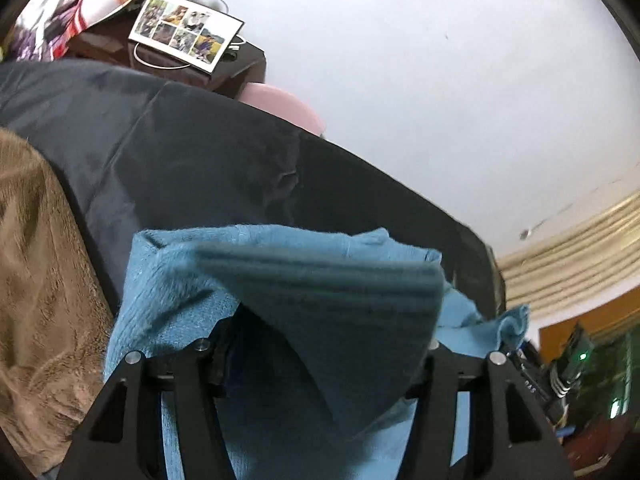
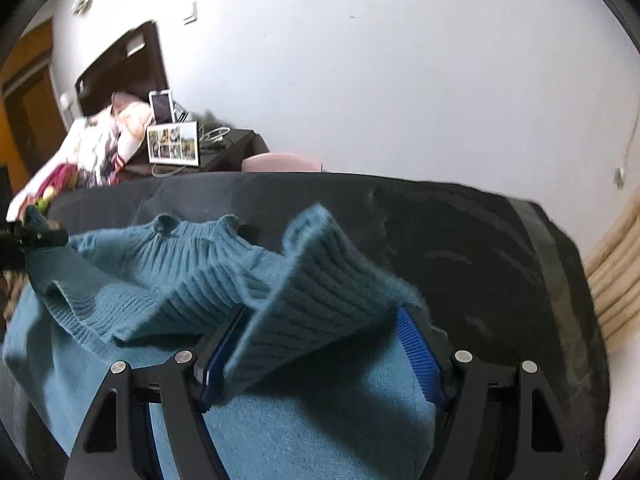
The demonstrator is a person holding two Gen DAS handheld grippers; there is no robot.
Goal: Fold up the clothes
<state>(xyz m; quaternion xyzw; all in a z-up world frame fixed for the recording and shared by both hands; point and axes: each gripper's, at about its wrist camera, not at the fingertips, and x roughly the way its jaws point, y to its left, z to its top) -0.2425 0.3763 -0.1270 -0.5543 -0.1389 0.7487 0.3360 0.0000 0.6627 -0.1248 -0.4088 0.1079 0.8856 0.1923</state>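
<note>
A blue-teal knitted sweater point(image 2: 192, 280) lies on a black cloth-covered surface point(image 2: 460, 240). Its ribbed hem point(image 2: 316, 292) drapes across my right gripper point(image 2: 320, 344), whose jaws stand wide apart with the blue pads point(image 2: 420, 352) showing; the hem rests between them, not pinched. In the left wrist view the same sweater point(image 1: 304, 280) hangs over my left gripper point(image 1: 320, 344), hiding the fingertips; the jaws look spread wide. The left gripper also shows at the left edge of the right wrist view point(image 2: 36, 236), at the sweater's far hem.
A brown fuzzy garment point(image 1: 36, 280) lies at the left on the black cloth point(image 1: 200, 160). Behind are a dark side table with a photo sheet point(image 1: 186, 32), a pink stool point(image 1: 280, 100), a white wall and patterned bedding point(image 2: 100, 144).
</note>
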